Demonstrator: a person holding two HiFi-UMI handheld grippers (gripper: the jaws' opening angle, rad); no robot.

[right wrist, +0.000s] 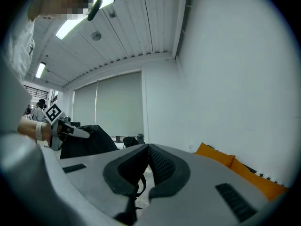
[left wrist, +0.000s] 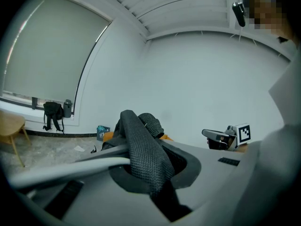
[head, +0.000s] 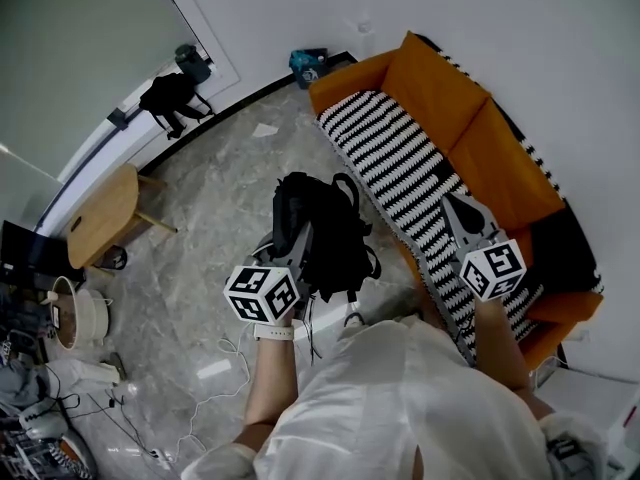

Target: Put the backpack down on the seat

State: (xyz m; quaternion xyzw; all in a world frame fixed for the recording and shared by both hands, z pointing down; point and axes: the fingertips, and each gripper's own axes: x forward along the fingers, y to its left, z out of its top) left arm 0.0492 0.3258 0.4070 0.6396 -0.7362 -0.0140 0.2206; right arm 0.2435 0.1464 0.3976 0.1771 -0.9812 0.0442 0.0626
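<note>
Head view: the backpack (head: 322, 230) hangs over the floor beside the sofa seat (head: 395, 163), not yet set down. Left gripper view: the left gripper (left wrist: 141, 166) pinches its strap (left wrist: 143, 149). Right gripper view: the right gripper (right wrist: 146, 161) has its jaws together (apparently empty).

The backpack (head: 325, 228) is matt black cloth with a rough woven strap (left wrist: 143, 149), the sofa (head: 440, 93) matt orange fabric, the floor (head: 220, 198) glossy stone-like tile, the small table (head: 100, 213) pale wood
</note>
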